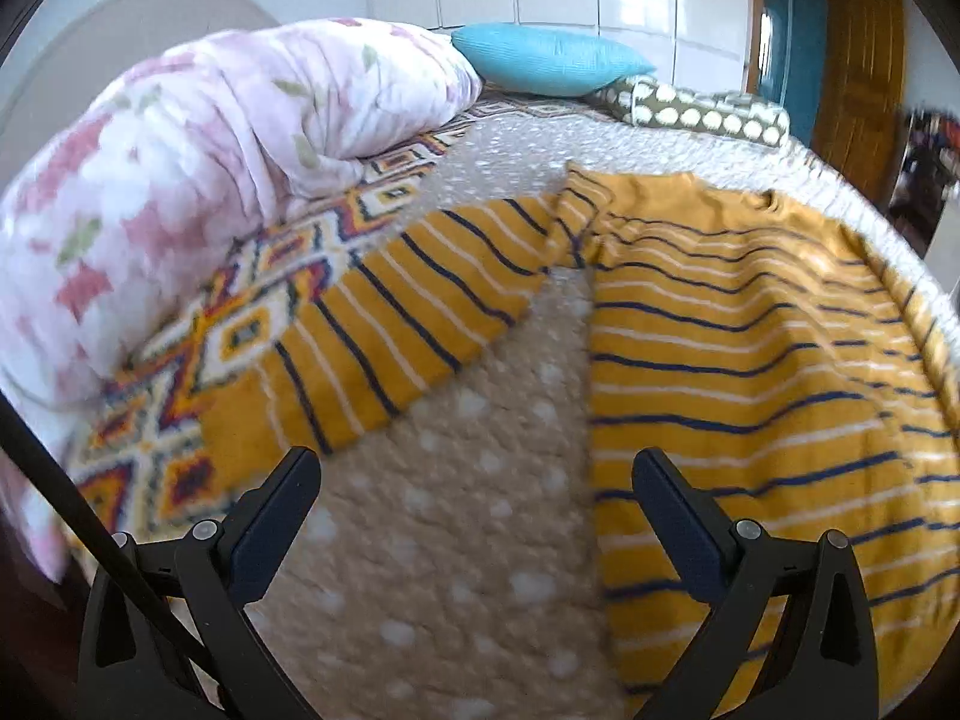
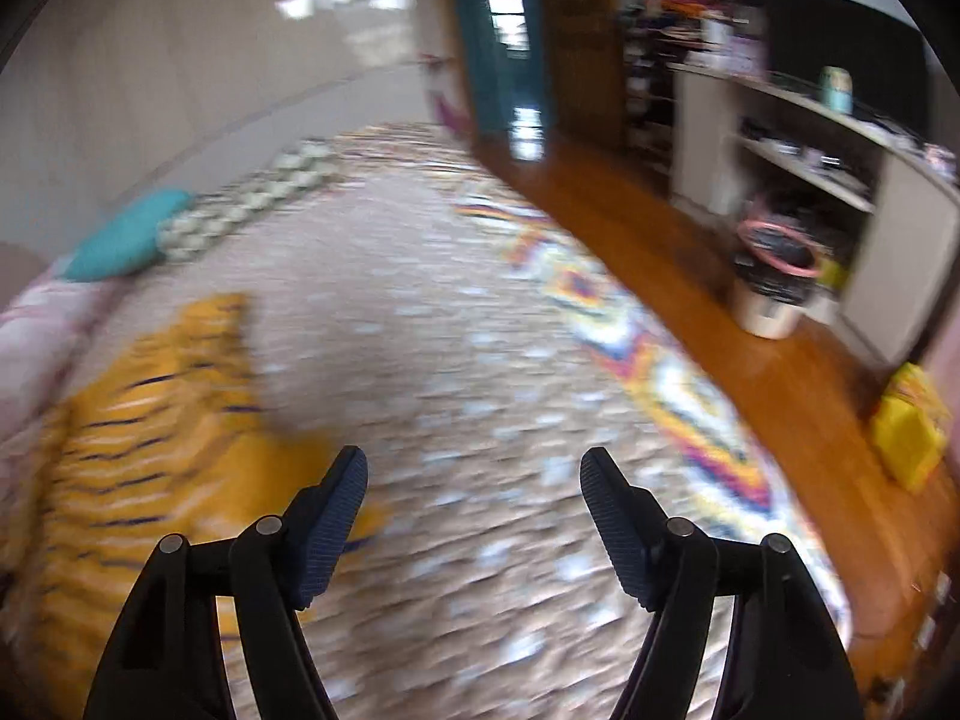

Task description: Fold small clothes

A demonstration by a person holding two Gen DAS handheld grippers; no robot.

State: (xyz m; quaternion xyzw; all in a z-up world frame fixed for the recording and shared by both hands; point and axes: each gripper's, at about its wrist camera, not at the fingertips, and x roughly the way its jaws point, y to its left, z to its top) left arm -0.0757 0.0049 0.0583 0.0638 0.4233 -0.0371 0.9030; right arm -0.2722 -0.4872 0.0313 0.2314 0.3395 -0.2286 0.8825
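Note:
A mustard-yellow shirt with navy and white stripes lies spread flat on a beige dotted blanket, its left sleeve stretched out toward a patterned rug-like cover. My left gripper is open and empty, hovering above the blanket between the sleeve and the shirt body. In the blurred right wrist view the shirt lies at the left. My right gripper is open and empty over the blanket, to the right of the shirt.
A pink floral duvet is bunched at the left, with a turquoise pillow and a dotted green cushion at the far end. To the right a wooden floor holds a bin, shelves and a yellow bag.

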